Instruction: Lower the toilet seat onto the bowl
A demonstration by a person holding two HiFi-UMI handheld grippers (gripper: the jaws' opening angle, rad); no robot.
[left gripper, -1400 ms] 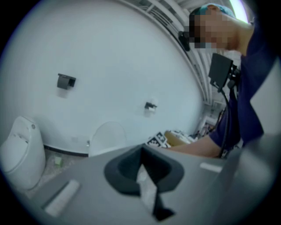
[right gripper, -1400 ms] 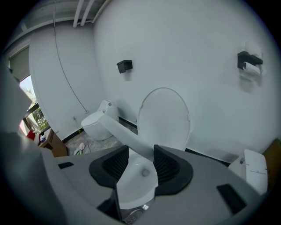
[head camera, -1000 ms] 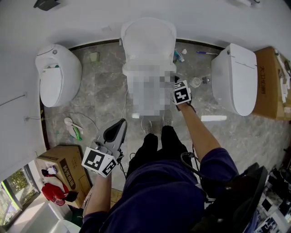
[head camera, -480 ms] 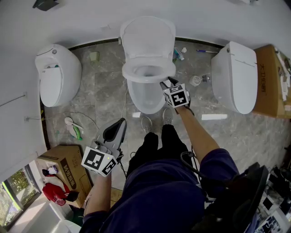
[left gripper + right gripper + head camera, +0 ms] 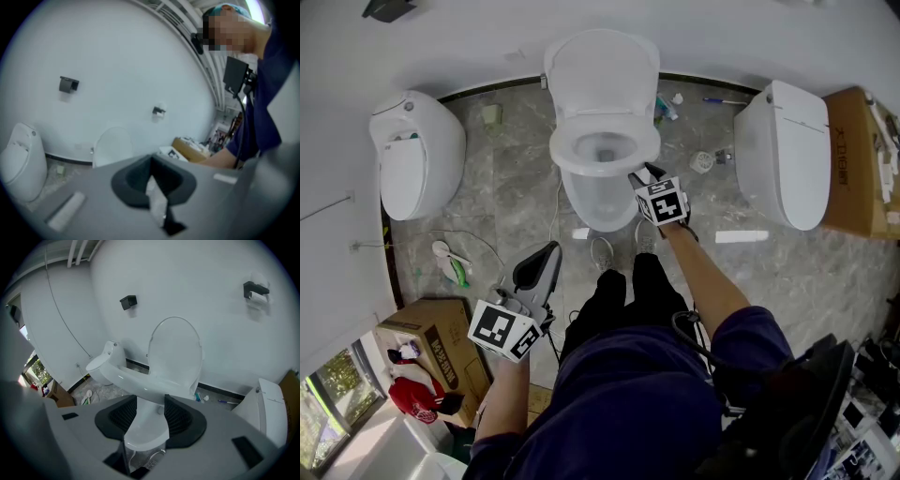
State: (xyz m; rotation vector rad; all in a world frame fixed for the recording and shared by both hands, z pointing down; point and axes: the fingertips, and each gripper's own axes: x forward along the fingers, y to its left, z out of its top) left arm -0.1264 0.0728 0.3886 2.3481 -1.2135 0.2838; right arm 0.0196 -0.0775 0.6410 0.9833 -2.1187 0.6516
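Observation:
The white toilet stands at the top middle, its lid [image 5: 602, 70] upright against the wall. The seat ring [image 5: 605, 150] lies level over the bowl [image 5: 598, 202]. My right gripper [image 5: 641, 176] is at the seat's front right edge. In the right gripper view it [image 5: 151, 412] is open, and the seat rim [image 5: 140, 383] crosses just beyond the fingertips, with the bowl showing in the gap. I cannot tell whether they touch. My left gripper [image 5: 542, 262] hangs low by my left leg, far from the toilet. Its jaws [image 5: 151, 185] are shut with nothing between them.
A second white toilet [image 5: 417, 155] stands at the left and a third [image 5: 783, 164] at the right, both with lids down. Cardboard boxes sit at the lower left [image 5: 431, 342] and far right [image 5: 858, 173]. A brush [image 5: 450, 264] and small items lie on the grey floor.
My right gripper has shifted a little left, up to the seat's front right edge. The left gripper has not moved.

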